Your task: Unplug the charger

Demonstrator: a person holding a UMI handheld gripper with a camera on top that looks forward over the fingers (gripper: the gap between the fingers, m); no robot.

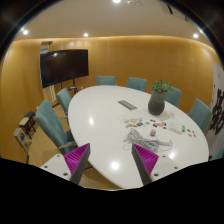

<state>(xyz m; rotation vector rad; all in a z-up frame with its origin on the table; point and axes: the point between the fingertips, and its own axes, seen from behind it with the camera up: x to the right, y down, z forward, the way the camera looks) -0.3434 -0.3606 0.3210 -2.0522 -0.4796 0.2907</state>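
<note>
Two pink-padded fingers of the gripper (111,158) are standing apart, holding nothing. Beyond them, white cable (148,141) is lying coiled on the white table (100,115), near the vase (157,103). Any charger among it is probably light and rigid with a limp cord; gripping the body seems best.

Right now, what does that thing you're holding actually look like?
Only the tips of the hand-held gripper show: two dark, angular fingers, each with a bright magenta pad on its inner face, ribbed with fine lines. The fingers stand apart, with nothing between them. No cables, markings or sleeve are visible.
</note>
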